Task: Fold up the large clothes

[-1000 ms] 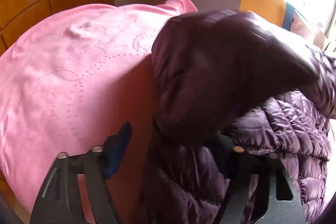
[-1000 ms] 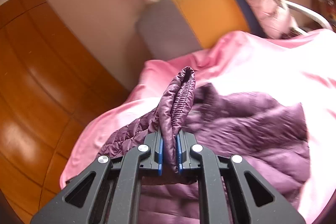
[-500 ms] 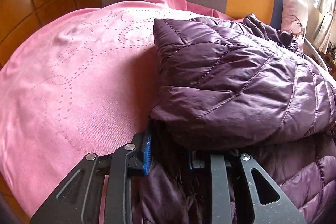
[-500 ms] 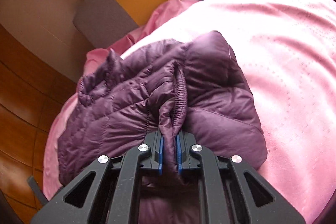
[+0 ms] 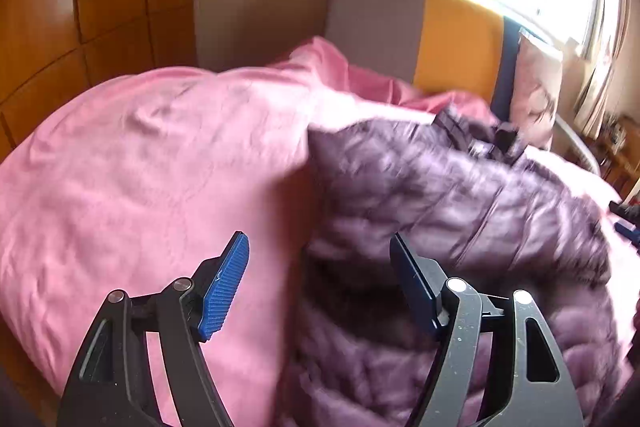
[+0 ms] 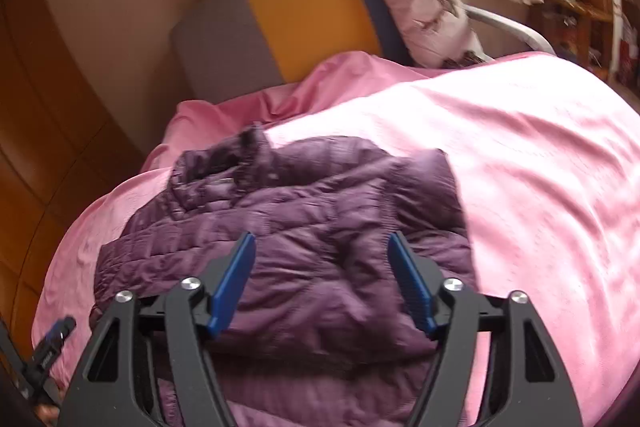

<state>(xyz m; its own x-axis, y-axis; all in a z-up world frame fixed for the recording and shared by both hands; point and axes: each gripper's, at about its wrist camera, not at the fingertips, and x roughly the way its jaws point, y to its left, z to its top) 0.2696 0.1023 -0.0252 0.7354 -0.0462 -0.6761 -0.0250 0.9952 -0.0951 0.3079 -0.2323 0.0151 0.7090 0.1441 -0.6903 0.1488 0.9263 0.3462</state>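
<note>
Both the left tongs (image 5: 318, 281) and the right tongs (image 6: 320, 281) have just been opening and stand released, nothing between them. The purple quilted down jacket (image 6: 304, 227) lies doubled over on the pink bedspread (image 6: 540, 155), collar toward eleven o'clock. One fold looks done and tidying may remain; blur hides the sleeves and hem.

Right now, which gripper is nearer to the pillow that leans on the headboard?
Right, though only as a judgement. The right gripper hangs open over the purple jacket, facing the pillow. The left gripper is open at the jacket's far edge, with the pillow off to its side.
</note>
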